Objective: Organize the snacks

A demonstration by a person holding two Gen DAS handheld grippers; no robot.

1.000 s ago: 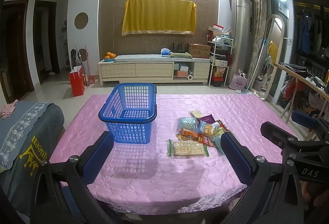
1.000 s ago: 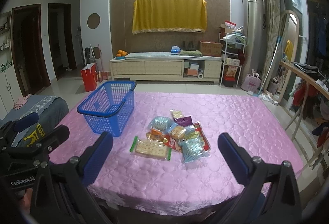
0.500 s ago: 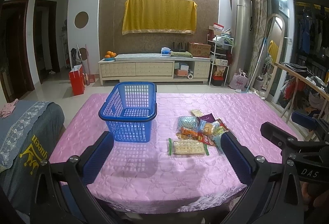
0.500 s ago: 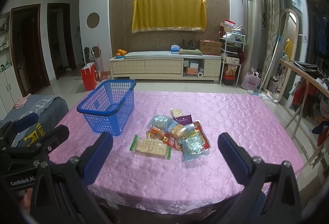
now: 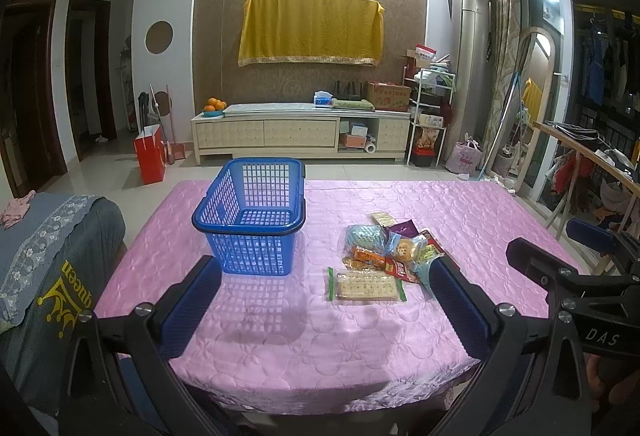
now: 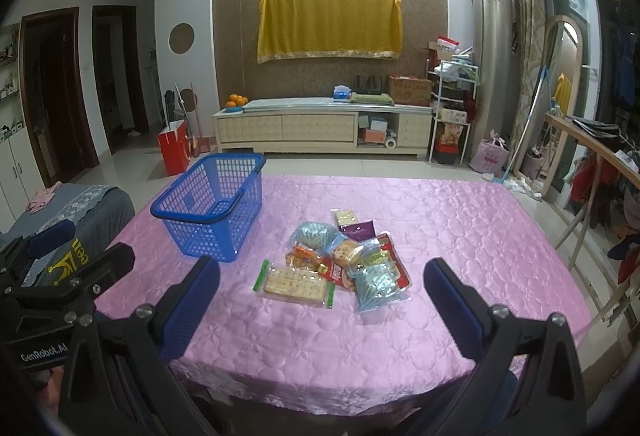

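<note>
An empty blue plastic basket (image 5: 251, 220) (image 6: 212, 204) stands on the left part of a table under a pink quilted cloth (image 5: 304, 336) (image 6: 460, 228). To its right lies a heap of snack packets (image 5: 394, 248) (image 6: 348, 256), with a clear cracker pack (image 5: 366, 286) (image 6: 296, 284) at the near side and a ribbed blue packet (image 6: 378, 286) beside it. My left gripper (image 5: 326, 306) hovers open over the near table edge, short of basket and snacks. My right gripper (image 6: 322, 306) is open too, nothing between its fingers, just short of the cracker pack.
A grey-covered seat (image 5: 52, 236) stands against the table's left side. A wooden rail with clothes (image 6: 592, 152) runs along the right. Beyond the table are tiled floor, a red bag (image 5: 150, 160) and a low cabinet (image 5: 300, 134) at the far wall.
Both views have shifted only slightly. The snacks and basket lie where they were, and both grippers stay open.
</note>
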